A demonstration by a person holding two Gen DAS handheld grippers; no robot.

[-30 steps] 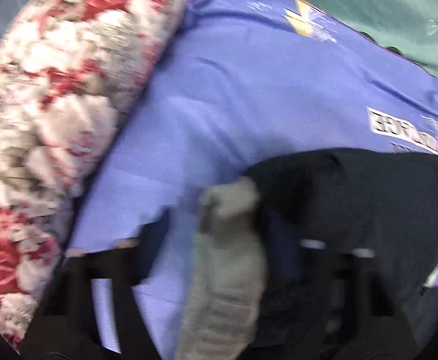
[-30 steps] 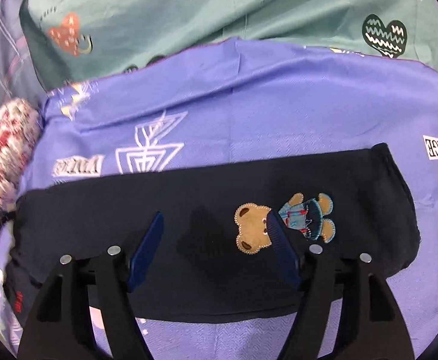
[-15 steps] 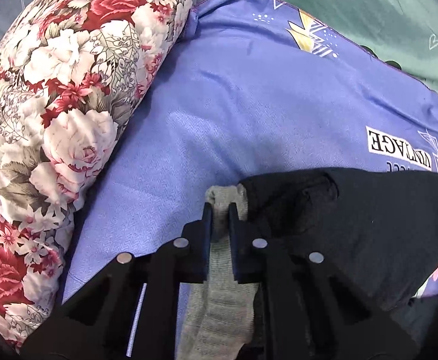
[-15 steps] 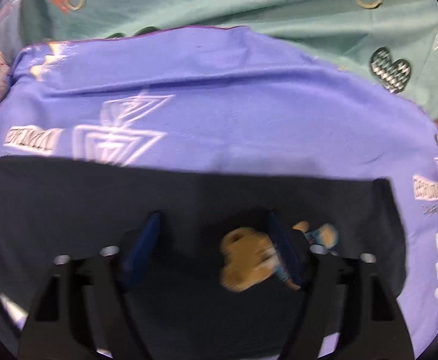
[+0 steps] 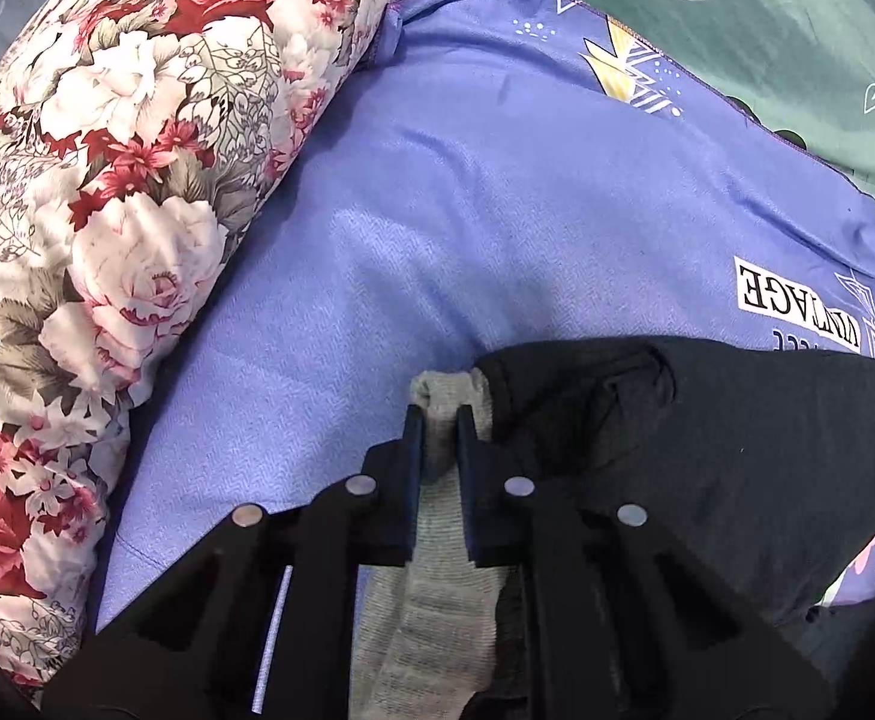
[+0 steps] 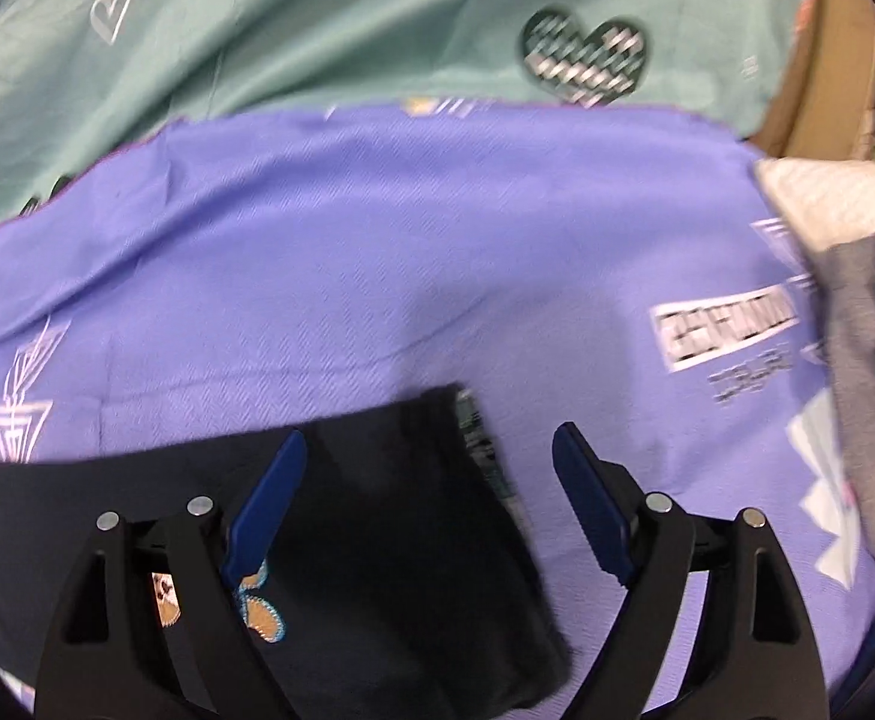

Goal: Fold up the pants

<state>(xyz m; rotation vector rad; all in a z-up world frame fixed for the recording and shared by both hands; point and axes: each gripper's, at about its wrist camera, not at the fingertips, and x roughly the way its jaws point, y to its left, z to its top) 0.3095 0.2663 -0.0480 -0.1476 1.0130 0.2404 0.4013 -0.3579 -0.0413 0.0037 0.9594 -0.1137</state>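
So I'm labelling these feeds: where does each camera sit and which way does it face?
Left wrist: on the left claw, angled down at the pants' grey waistband it pinches, floral pillow alongside.
Right wrist: on the right claw, jaws opening, over the dark pants hem.
Both show the pants on the purple sheet.

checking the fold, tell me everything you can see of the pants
The pants are dark navy, soft knit, lying mostly flat on the purple sheet. A grey ribbed band at one end is pinched in the left claw. A teddy patch shows near the other end, whose edge lies between the opening, empty right claw.
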